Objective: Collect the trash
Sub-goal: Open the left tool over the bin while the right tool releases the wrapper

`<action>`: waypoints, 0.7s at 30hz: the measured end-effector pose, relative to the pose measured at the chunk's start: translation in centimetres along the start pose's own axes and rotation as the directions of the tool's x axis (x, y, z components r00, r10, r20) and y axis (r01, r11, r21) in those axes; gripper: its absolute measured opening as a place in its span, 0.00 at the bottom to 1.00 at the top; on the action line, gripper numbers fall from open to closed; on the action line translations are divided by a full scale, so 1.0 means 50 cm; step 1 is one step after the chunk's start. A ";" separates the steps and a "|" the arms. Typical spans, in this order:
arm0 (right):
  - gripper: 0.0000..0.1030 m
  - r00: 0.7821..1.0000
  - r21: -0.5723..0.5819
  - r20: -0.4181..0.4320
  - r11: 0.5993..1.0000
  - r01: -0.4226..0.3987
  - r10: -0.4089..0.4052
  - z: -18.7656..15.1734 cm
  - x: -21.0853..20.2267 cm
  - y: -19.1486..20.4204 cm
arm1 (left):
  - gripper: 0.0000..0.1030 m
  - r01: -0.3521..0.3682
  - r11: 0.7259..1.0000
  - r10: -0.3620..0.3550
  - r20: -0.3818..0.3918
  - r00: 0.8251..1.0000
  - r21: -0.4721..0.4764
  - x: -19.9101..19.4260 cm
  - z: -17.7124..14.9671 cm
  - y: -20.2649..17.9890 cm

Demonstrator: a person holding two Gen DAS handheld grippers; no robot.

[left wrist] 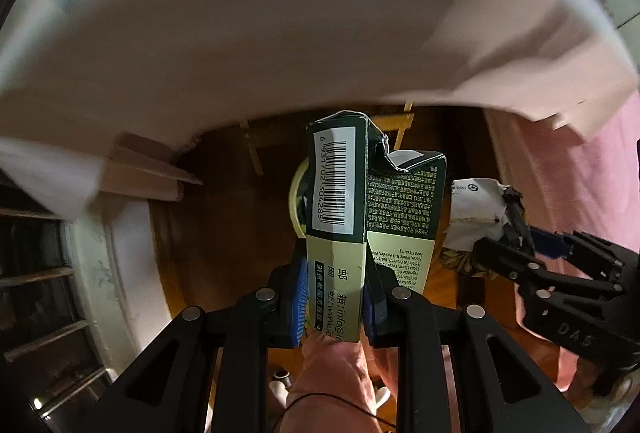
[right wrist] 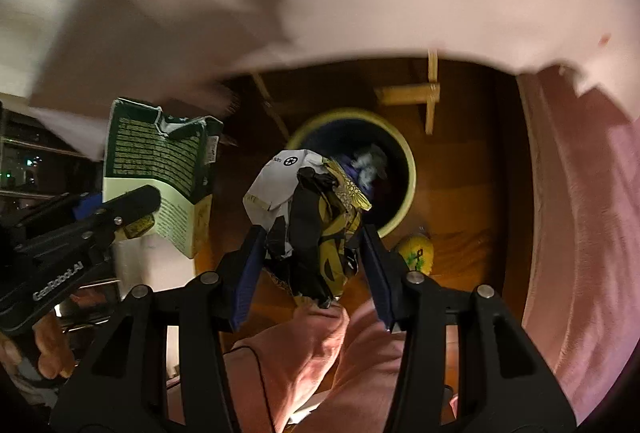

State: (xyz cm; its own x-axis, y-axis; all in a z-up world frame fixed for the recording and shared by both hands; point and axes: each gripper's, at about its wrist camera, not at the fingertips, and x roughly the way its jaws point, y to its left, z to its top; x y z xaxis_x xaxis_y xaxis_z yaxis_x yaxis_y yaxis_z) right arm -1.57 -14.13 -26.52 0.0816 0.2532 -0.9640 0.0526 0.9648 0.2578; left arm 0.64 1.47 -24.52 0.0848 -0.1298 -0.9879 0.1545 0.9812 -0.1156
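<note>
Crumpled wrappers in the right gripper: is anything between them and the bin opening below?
Nothing visible blocks the way. The crumpled wrappers hang in the right gripper in front of the bin, whose mouth is open with some trash already inside. The torn carton sits off to the left.

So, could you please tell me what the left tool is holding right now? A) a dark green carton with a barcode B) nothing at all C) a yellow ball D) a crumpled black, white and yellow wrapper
A: the left tool is shut on the dark green carton, barcode facing the camera, while the crumpled wrapper sits in the right tool.
</note>
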 end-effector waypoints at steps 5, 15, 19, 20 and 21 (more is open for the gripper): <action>0.44 0.999 0.045 -0.034 0.999 0.014 -0.012 -0.008 0.133 -0.062 | 0.21 -0.023 0.999 0.024 -0.030 0.999 0.032 0.150 0.012 -0.026; 0.49 0.999 0.102 -0.031 0.995 0.019 -0.016 0.038 0.282 -0.110 | 0.45 -0.030 0.999 0.030 -0.044 0.999 0.020 0.307 0.039 -0.030; 0.54 1.000 0.103 -0.025 0.994 0.020 -0.018 0.054 0.299 -0.108 | 0.56 -0.041 0.999 0.042 -0.041 0.998 0.015 0.317 0.042 -0.017; 0.55 1.000 0.102 -0.025 0.995 0.019 -0.017 0.057 0.300 -0.106 | 0.63 -0.044 0.999 0.045 -0.037 0.998 0.012 0.311 0.041 -0.013; 0.56 1.000 0.100 -0.023 0.995 0.016 -0.014 0.058 0.300 -0.106 | 0.71 -0.049 0.999 0.049 -0.033 0.998 0.007 0.308 0.042 -0.012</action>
State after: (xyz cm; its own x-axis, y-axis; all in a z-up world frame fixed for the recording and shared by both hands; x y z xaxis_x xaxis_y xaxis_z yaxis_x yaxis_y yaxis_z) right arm 2.29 -15.64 -42.14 0.0580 0.2410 -0.9688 0.1527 0.9569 0.2472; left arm 3.93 -1.40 -39.43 0.0595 -0.0762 -0.9953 0.1571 0.9854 -0.0661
